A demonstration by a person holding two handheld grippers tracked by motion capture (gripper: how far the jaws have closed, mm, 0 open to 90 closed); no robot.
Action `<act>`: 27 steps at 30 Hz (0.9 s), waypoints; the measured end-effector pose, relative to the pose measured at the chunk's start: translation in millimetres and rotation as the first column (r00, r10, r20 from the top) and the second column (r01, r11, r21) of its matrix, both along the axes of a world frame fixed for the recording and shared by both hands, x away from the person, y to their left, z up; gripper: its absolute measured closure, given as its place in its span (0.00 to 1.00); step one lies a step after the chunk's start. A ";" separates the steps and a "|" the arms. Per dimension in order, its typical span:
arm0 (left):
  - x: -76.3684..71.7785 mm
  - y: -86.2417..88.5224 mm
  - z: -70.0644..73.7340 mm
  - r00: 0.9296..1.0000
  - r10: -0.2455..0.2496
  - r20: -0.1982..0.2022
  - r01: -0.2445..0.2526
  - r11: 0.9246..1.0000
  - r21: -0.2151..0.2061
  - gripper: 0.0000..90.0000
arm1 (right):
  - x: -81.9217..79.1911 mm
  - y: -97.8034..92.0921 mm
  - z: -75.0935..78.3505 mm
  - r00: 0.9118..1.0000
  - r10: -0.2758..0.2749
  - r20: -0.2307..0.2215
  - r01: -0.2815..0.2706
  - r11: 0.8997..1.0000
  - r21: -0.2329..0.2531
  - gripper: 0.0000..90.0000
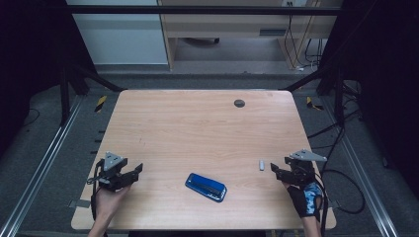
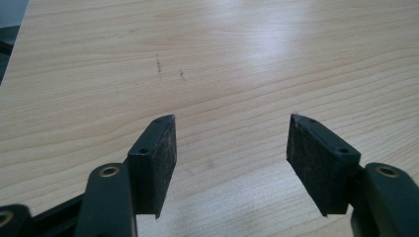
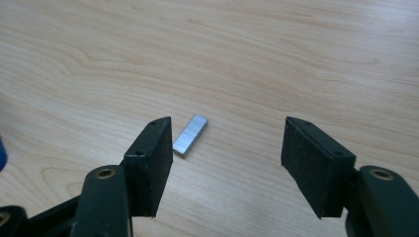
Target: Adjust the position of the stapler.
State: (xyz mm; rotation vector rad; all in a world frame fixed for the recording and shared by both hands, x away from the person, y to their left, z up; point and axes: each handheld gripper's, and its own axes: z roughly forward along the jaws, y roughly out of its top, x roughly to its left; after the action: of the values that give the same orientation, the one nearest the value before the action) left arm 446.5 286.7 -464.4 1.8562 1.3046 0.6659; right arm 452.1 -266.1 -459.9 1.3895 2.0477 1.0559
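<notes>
Table: one table point(image 1: 197, 128) of pale wood-grain laminate with rounded corners; a small dark round plug point(image 1: 239, 103) is set near its far edge.
Metal block: one small silver bar point(image 3: 190, 135), rectangular with a brushed sheen, is laid flat on the table just ahead of the right hand-held gripper, close beside that gripper's left pad without touching it, as seen in the right gripper view; in the high view it is seen as a tiny grey piece point(image 1: 262, 165).
Blue case: one glossy blue oblong case point(image 1: 206, 187) with rounded corners and a dark ribbed top is seen in the high view, near the front edge, between the two grippers.
Left hand-held gripper point(image 1: 140, 169): black, held in a bare hand; its jaws are spread wide over bare wood, with rough dark pads point(image 2: 167, 158) shown in its own view.
Right hand-held gripper point(image 1: 273, 169): black, held in a gloved hand; its jaws are spread wide and nothing is held.
Count: two grippers, one block, one case.
</notes>
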 end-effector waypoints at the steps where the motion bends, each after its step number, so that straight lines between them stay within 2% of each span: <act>1: 0.2 1.2 0.2 1.000 0.003 0.002 -0.003 1.000 -0.002 0.39 | 0.3 1.4 -0.1 1.000 0.014 0.001 -0.014 1.000 -0.009 0.41; 4: 0.0 4.9 0.9 1.000 0.008 -0.009 -0.008 1.000 -0.012 0.38 | -0.7 10.7 2.2 0.999 0.053 -0.006 -0.053 0.998 -0.045 0.42; 7: 0.0 8.5 1.5 1.000 0.011 -0.014 -0.012 1.000 -0.023 0.37 | -1.8 17.9 5.9 0.996 0.090 -0.001 -0.090 0.995 -0.048 0.43; 10: 0.4 11.0 1.4 1.000 0.012 -0.022 -0.012 1.000 -0.024 0.37 | -2.7 25.1 12.0 0.993 0.113 -0.021 -0.114 0.993 -0.036 0.44; 13: 1.0 12.9 0.9 0.999 0.005 -0.034 -0.006 1.000 -0.022 0.36 | -2.9 35.1 19.2 0.987 0.158 -0.021 -0.159 0.985 -0.060 0.45; 16: 2.3 12.4 -1.4 0.999 -0.009 -0.050 0.008 1.000 -0.017 0.35 | -3.3 46.1 26.5 0.976 0.213 -0.041 -0.216 0.972 -0.089 0.48; 20: 2.7 12.8 -1.7 0.998 -0.019 -0.063 0.019 1.000 0.002 0.35 | -2.5 63.0 34.5 0.961 0.268 -0.068 -0.273 0.958 -0.087 0.48; 23: 1.7 13.6 -0.3 0.998 -0.022 -0.061 0.022 1.000 -0.002 0.35 | -3.9 82.9 40.9 0.940 0.330 -0.083 -0.338 0.934 -0.120 0.48; 27: 2.0 15.0 -0.5 0.996 -0.033 -0.081 0.035 0.999 0.021 0.36 | -3.0 106.7 50.0 0.911 0.393 -0.126 -0.409 0.900 -0.152 0.48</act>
State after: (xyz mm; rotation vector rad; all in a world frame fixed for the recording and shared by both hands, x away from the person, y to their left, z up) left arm 448.5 301.8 -464.9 1.9363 1.3187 0.5954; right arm 449.1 -159.4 -409.9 0.9642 2.5000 0.9492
